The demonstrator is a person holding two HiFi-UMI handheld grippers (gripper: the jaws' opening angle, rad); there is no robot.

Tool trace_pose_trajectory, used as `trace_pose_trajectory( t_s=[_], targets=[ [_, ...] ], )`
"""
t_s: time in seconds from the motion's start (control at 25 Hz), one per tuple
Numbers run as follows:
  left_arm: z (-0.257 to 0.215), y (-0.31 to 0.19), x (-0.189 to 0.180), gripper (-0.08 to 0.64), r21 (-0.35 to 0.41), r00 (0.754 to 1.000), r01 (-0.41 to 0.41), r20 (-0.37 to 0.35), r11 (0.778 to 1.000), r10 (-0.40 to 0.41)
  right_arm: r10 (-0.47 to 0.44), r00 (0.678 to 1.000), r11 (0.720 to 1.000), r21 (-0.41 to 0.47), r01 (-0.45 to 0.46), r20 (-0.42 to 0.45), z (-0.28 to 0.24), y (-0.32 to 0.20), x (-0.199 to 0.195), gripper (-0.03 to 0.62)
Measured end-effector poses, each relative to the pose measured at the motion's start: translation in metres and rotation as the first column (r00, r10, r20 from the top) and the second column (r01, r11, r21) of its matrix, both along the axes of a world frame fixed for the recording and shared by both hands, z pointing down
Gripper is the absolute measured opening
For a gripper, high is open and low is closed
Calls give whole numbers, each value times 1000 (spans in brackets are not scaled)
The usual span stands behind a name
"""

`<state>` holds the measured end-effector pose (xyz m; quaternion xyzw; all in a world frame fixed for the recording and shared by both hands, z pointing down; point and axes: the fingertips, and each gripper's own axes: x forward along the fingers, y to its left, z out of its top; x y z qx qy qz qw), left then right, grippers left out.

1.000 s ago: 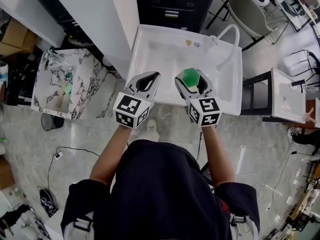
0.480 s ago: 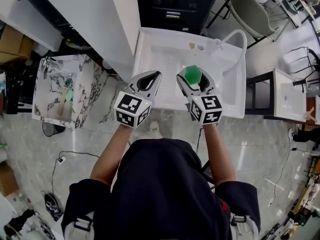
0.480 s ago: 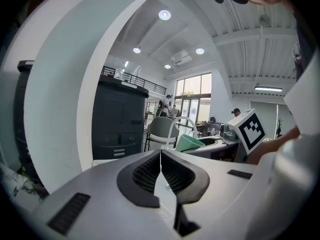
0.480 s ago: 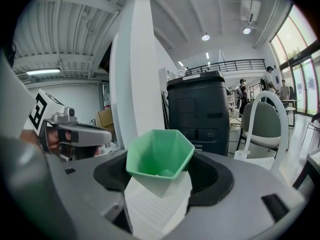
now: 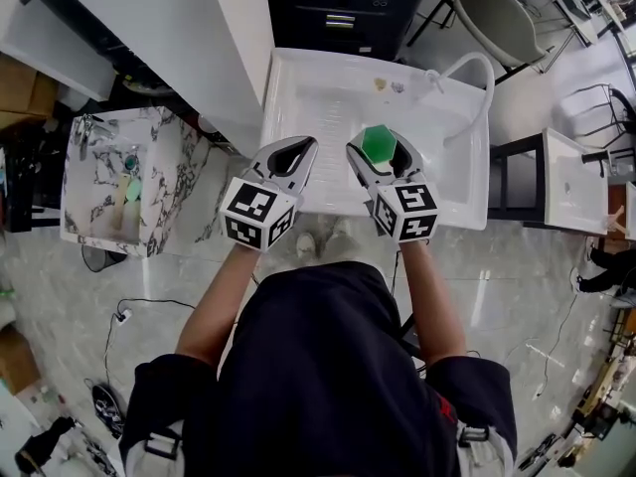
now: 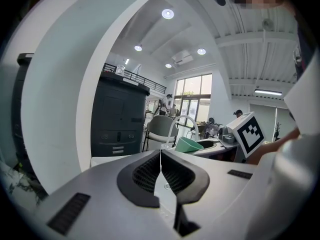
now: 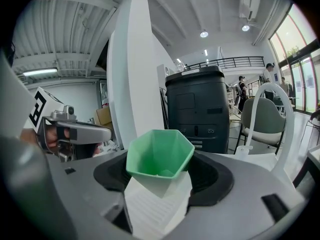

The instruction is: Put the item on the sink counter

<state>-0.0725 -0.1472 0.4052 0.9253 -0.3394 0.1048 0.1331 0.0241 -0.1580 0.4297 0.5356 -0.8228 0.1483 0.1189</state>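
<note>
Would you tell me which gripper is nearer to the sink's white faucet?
Right. The right gripper is left of and in front of the faucet; the left gripper lies farther left.

no readable text, labels or numbers anywhere

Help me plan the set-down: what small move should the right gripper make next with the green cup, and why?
Probably lower the right gripper straight down. Its jaws grip the green cup upright over the white sink counter, and the cup apparently is not yet resting on the ribbed surface. The left gripper is shut and empty beside it.
</note>
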Motion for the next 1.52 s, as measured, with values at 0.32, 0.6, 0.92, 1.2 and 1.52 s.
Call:
trace_pose_trajectory(
  t_s=[0.32,0.6,0.92,1.2,1.52],
  targets=[
    [-2,-14,12,17,7,1000,-2,7,1000,2,-10,1000,1000,8,10,6,-1,-18,10,336],
    [2,-40,20,17,0,999,27,25,1000,-27,-34,999,999,-3,34,19,8,-47,18,336],
    [15,-67,27,17,-28,998,60,36,998,-59,-60,998,998,-22,61,31,16,-78,26,336],
    [28,-89,32,17,-60,997,79,32,995,-77,-75,997,995,-58,77,34,30,-102,31,337],
    [40,-110,41,17,-86,995,93,29,992,-91,-110,994,992,-64,110,6,40,-124,33,337]
  ],
)
